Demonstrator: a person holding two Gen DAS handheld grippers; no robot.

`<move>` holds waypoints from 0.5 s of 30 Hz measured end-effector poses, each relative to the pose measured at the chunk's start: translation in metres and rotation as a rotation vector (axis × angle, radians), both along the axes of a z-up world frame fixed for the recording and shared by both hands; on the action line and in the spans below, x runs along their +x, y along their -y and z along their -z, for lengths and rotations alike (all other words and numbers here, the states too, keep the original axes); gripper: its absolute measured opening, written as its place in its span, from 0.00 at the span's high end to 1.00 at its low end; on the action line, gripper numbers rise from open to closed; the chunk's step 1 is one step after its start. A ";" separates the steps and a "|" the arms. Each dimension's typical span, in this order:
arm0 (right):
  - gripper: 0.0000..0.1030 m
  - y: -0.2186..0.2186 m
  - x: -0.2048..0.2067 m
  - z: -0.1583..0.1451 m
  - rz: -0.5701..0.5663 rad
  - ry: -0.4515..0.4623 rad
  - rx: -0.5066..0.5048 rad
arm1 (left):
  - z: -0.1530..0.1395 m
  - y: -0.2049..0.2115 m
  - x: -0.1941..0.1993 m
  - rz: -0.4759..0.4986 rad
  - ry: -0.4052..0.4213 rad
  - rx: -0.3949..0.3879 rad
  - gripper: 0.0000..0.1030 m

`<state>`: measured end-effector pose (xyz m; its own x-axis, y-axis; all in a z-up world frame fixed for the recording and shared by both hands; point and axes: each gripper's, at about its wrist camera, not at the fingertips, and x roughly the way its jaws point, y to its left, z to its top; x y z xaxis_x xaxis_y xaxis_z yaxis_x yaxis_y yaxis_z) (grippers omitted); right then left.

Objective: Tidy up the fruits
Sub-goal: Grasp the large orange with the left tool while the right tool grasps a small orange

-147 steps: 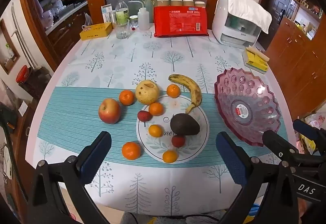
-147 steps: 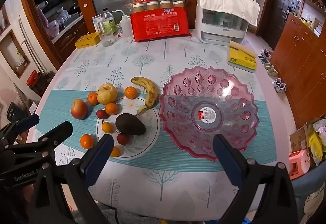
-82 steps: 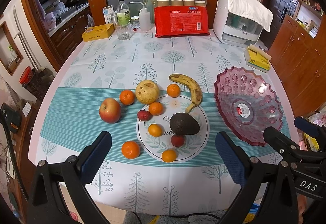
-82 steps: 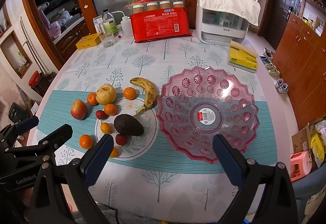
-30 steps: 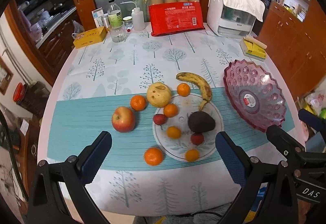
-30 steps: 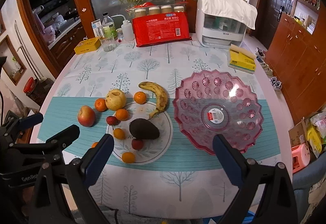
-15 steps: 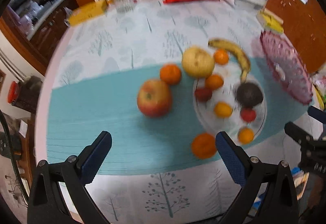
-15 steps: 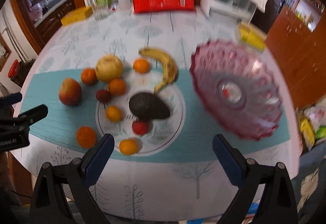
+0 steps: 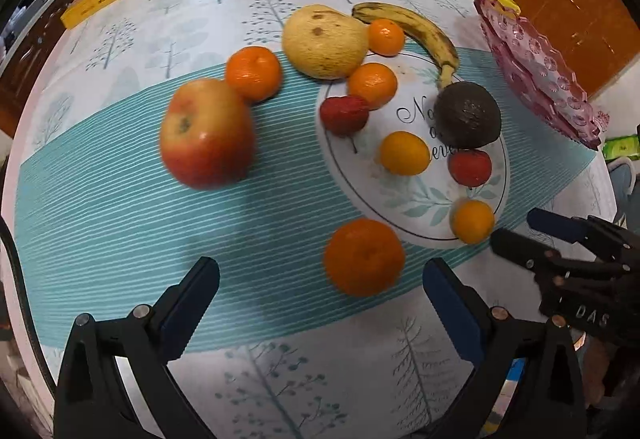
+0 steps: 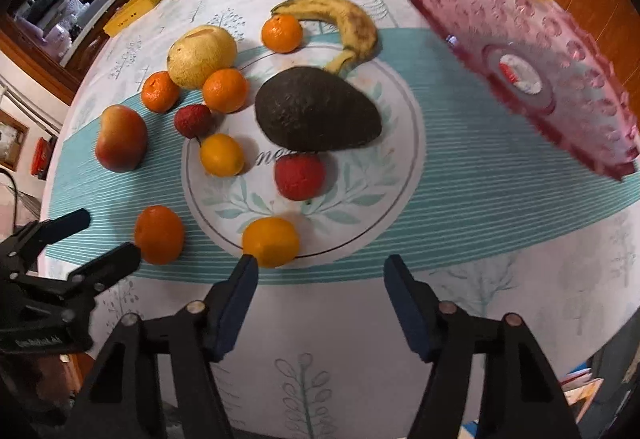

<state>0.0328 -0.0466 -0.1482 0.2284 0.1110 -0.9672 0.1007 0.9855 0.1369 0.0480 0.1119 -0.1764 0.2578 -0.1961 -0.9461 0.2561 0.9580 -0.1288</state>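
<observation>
The left tongs (image 9: pixel 320 291) are held wide open with nothing between them, low over the tabletop (image 9: pixel 120 239). The right tongs (image 10: pixel 320 287) are also open and empty. Just in front of the left tongs, a little to their right side, a big orange (image 9: pixel 363 257) is seen on the blue striped cloth, off the white plate (image 9: pixel 408 199). Just in front of the right tongs, close to their left finger, a small orange (image 10: pixel 271 241) is seen at the near rim of the plate. A red apple (image 9: pixel 206 133) is found farther away and to the left of the left tongs. On and around the plate more fruit is laid: a dark avocado (image 10: pixel 316 115), two red lychees, more small oranges, a yellow pear (image 9: pixel 324 41) and a banana (image 10: pixel 340 19). The avocado's long side is turned across the view of the right tongs, left to right. The pink glass bowl (image 10: pixel 520 71) is seen far to the right and nothing can be seen in it, so it is likely that no fruit has been moved yet. The bowl is nearer to the right tongs. The small orange is nearest to the right tongs, and the big orange is nearest to the left tongs.
</observation>
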 end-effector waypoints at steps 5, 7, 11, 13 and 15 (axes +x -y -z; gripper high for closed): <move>0.41 -0.009 0.002 0.008 -0.018 0.024 0.015 | 0.009 0.013 0.004 0.029 -0.001 -0.019 0.13; 0.47 -0.007 0.003 0.012 -0.009 0.031 0.065 | 0.012 0.015 0.007 0.023 -0.008 -0.035 0.16; 0.51 -0.006 0.004 0.014 -0.003 0.052 0.108 | 0.021 0.012 0.013 0.003 -0.036 -0.055 0.21; 0.51 -0.009 0.004 0.014 -0.020 0.054 0.105 | 0.026 0.013 0.014 0.011 -0.058 -0.060 0.30; 0.51 -0.013 0.003 0.016 -0.042 0.055 0.102 | 0.028 0.014 0.013 0.026 -0.051 -0.049 0.33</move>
<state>0.0360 -0.0339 -0.1645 0.2736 0.2190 -0.9366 0.0494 0.9693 0.2411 0.0607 0.0976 -0.2040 0.2033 -0.2489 -0.9469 0.2731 0.9432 -0.1893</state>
